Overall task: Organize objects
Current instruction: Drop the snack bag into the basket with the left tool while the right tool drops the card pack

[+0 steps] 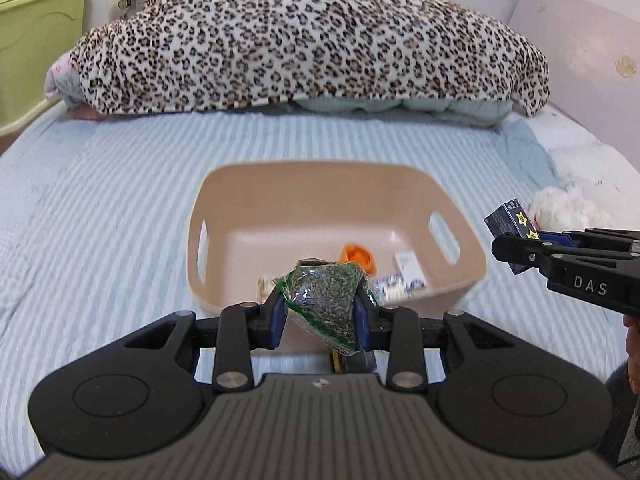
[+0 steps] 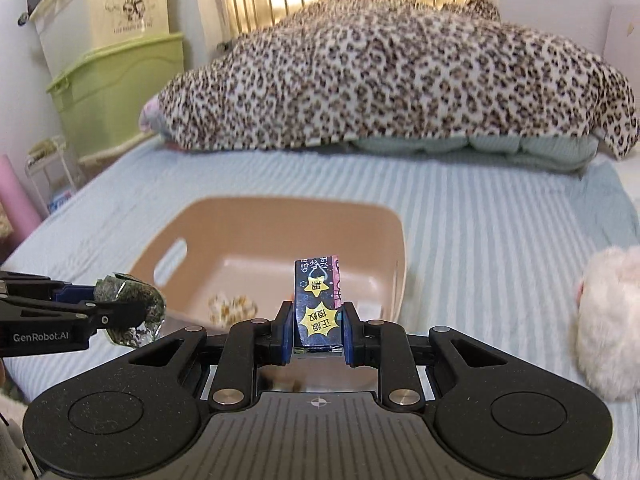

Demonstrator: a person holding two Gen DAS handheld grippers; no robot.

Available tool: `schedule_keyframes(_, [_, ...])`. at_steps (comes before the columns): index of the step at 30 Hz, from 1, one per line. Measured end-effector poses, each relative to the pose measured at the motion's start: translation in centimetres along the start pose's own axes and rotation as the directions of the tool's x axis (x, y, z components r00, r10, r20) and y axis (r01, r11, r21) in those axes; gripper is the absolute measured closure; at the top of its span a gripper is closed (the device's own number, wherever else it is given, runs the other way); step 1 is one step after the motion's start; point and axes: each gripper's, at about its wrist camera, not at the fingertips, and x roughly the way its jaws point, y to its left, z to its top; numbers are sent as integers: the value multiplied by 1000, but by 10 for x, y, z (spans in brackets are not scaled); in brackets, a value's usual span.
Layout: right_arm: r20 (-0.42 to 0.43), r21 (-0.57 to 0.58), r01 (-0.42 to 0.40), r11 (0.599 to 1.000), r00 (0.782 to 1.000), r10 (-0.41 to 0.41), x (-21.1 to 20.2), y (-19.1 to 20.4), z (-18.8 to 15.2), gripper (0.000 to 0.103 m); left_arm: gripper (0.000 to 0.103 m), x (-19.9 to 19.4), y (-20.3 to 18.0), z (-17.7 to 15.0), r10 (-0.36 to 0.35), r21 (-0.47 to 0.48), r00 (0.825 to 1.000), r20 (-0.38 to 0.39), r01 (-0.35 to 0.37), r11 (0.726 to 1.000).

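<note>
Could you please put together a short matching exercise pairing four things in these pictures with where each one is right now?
Things:
1. seed packet
2. dark star-printed box
3. orange item
4. white fluffy toy

Places:
A. lying inside the beige basket
B. gripped in the right claw
C. on the striped sheet right of the basket
D. gripped in the left claw

Pairs: 1-D, 2-B, 3-A, 4-C

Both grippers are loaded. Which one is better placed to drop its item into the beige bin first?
Left, probably. The left gripper holds the seed packet right at the beige bin's near rim, facing its opening. The right gripper, shut on the dark box, sits further toward the bin's right side.
</note>
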Motion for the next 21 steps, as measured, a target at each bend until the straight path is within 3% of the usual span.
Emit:
schedule_keyframes(10, [68,-19,17,1000,998,-16,18,0,37,81,67,44,-3,28,63,0,998,4,-63,998])
schedule_keyframes(21, [-44,-28,50,998,998,-51,85,-3,33,81,67,125,0,31,156,-5,980,-126,-158,987])
